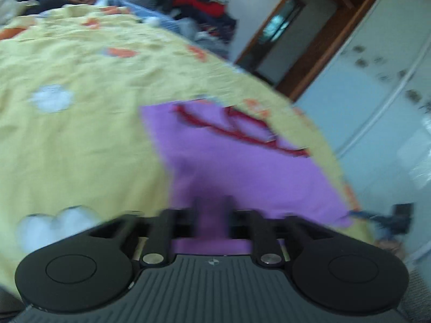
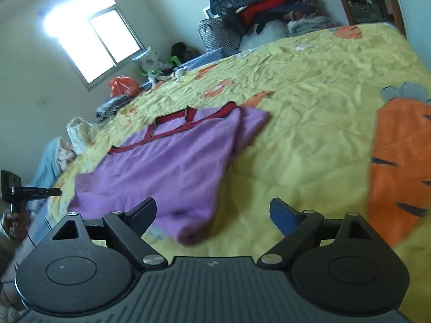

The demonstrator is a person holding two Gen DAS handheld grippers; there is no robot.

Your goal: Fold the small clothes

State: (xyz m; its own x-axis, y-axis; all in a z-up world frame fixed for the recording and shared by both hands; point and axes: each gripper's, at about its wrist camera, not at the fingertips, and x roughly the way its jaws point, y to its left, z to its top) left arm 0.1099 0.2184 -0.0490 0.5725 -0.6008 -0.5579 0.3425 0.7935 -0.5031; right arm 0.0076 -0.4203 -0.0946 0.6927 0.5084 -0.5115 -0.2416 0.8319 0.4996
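Ahead of the right gripper (image 2: 212,212), wide-spread fingers (image 2: 282,215) with nothing between; purple top (image 2: 167,167) flat on the yellow bed cover (image 2: 309,102), near corner just beyond the left finger, long axis slanting away, red-trimmed neckline (image 2: 175,123) at the far end. Left gripper (image 1: 212,210) part-open over the same top; grip impossible to tell through blur.
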